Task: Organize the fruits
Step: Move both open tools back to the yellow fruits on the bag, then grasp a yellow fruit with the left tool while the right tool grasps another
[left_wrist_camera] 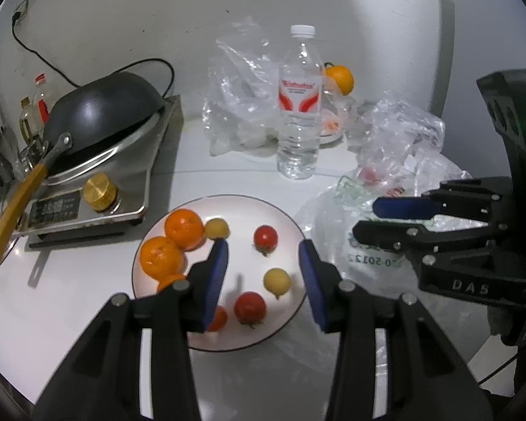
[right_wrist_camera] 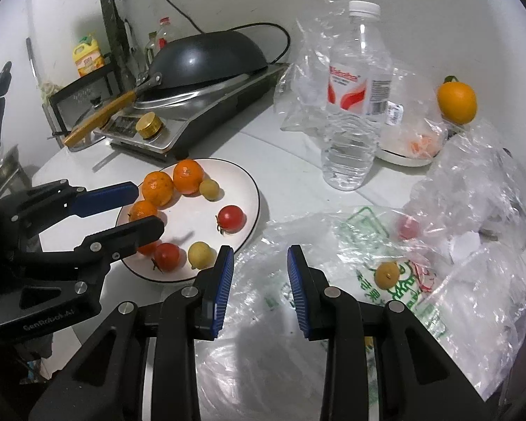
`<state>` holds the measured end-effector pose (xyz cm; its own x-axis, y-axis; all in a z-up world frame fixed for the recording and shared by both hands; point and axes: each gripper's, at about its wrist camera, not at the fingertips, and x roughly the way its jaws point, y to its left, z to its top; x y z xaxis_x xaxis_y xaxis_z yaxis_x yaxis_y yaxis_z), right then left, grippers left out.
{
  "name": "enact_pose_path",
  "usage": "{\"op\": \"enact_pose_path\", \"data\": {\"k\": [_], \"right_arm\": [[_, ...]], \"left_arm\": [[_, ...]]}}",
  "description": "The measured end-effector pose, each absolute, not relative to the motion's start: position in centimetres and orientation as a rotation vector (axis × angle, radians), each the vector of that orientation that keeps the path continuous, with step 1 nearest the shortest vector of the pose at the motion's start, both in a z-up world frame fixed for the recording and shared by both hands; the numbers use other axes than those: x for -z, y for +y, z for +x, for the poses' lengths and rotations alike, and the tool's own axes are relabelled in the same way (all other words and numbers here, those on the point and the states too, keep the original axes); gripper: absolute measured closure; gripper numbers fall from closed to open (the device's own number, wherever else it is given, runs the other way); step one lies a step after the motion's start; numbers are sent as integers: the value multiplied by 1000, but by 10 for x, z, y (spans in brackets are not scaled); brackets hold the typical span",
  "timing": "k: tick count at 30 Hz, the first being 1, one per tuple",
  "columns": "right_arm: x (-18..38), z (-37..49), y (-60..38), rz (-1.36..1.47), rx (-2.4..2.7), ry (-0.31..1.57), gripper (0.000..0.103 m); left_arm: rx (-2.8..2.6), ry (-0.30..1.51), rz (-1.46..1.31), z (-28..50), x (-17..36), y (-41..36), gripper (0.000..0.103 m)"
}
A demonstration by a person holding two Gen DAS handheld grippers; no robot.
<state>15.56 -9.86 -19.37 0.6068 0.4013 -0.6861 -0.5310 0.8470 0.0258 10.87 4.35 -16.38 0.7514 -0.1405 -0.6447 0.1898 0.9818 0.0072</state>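
Gathering fruit onto plate (right_wrist_camera: pixel 252 189) | left hand-held gripper (left_wrist_camera: pixel 263 263) open, empty, over plate | right hand-held gripper (right_wrist_camera: pixel 259 273) open, empty, above bags (right_wrist_camera: pixel 333 245) | next: grasp small orange fruit (right_wrist_camera: pixel 386 275), probably kumquat, on bag

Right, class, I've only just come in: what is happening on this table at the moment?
A person with two handheld grippers is sorting fruit onto a white plate. It already holds mandarins and red and yellow tomatoes. The left gripper hovers open over the plate, holding nothing. The right gripper is open above the plastic bags, where a small yellow-orange fruit lies.
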Motion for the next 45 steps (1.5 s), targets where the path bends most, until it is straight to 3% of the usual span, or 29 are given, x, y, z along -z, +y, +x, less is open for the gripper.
{"op": "enact_pose_path", "data": {"k": [4, 6, 9, 42, 44, 45], "right_arm": [[193, 152, -111, -169, -533, 736, 69], [193, 151, -118, -161, -527, 734, 69], [194, 149, -129, -151, -518, 733, 69], [222, 172, -241, -44, -441, 772, 69], [222, 176, -240, -43, -453, 776, 69], [223, 178, -240, -42, -459, 778, 69]], "left_arm": [[188, 704, 83, 108, 164, 34, 58], [193, 706, 87, 107, 164, 28, 50], [206, 703, 85, 106, 162, 21, 48], [400, 859, 176, 148, 211, -113, 48], [413, 864, 176, 152, 215, -117, 49], [423, 869, 178, 155, 217, -119, 54]]}}
